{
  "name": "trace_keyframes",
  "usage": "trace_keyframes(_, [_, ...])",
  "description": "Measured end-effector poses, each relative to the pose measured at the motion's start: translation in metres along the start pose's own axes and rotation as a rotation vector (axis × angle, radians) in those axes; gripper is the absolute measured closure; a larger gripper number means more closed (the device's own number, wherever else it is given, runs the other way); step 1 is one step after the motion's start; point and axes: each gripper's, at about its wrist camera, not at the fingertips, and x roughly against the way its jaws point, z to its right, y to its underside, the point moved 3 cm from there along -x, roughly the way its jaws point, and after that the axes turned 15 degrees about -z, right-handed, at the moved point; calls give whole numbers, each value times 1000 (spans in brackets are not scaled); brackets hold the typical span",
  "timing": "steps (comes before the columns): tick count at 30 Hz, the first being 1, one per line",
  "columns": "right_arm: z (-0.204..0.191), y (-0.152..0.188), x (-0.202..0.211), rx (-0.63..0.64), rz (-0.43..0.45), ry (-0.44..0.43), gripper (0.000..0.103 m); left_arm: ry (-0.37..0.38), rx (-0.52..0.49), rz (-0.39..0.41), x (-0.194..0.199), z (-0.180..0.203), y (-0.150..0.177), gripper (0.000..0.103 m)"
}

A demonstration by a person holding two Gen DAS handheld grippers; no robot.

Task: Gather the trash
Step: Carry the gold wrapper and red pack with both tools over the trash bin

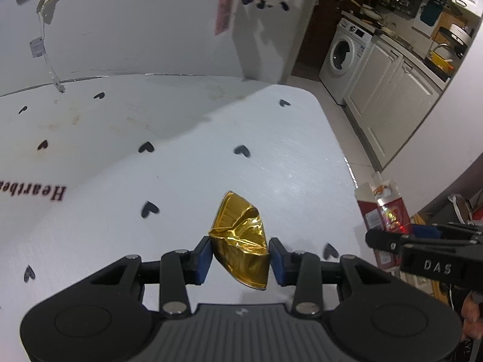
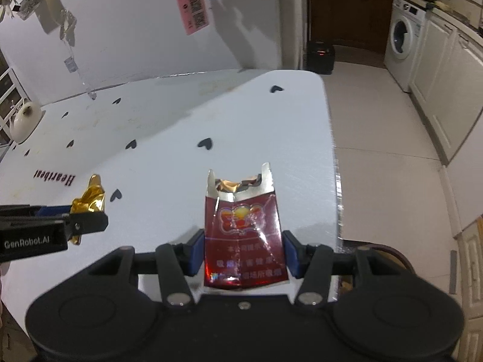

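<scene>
Left wrist view only: the left gripper [image 1: 240,255] seen from behind, its blue pads [image 1: 203,256] pressed on both sides of a crumpled gold foil wrapper [image 1: 241,241]; the right gripper [image 1: 392,241] enters from the right edge, carrying the red cigarette pack [image 1: 383,211] beyond the table's corner; kitchen counter with a yellow item at far right.

Right wrist view only: the right gripper [image 2: 243,249] closed part-way on the flattened red cigarette pack [image 2: 243,235], torn top with silver and gold lining pointing away from the camera; the left gripper [image 2: 87,220] comes in from the left edge with the gold foil wrapper [image 2: 89,200] held in its tip; a white teapot [image 2: 24,119] at the far left of the table; a dark box [image 2: 320,55] on the floor by the wall.

Surface: white table [image 1: 271,166] printed with small black hearts and the word "Heartbeat"; faint brownish stains near the back wall.

Room: white wall with a pink tag [image 2: 193,9] hanging on it; washing machine [image 1: 344,52] and white cabinets to the right; pale tiled floor.

Pose: both grippers angled downward over the table's near right part, side by side; both pieces of trash held clear of the tabletop; part of a hand [image 1: 471,316] visible at the lower right edge of the left wrist view.
</scene>
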Motion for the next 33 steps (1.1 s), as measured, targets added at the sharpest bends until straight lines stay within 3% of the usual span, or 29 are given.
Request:
trace_keyframes(10, [61,33,32,-11,27,-7,50,-14,12,26,10,68,22,62])
trace_keyframes(18, [138,54,52,-8,33,-15,49,-25,5,23,0,150,33,62])
trace_keyframes(26, [221,72,51,-37,8,-9,49,-2,-16,-4,-30,223,31,62])
trace_keyframes(33, [284,83,36,-90,-32,4,49,44,-86,-90,-82,281,19,62])
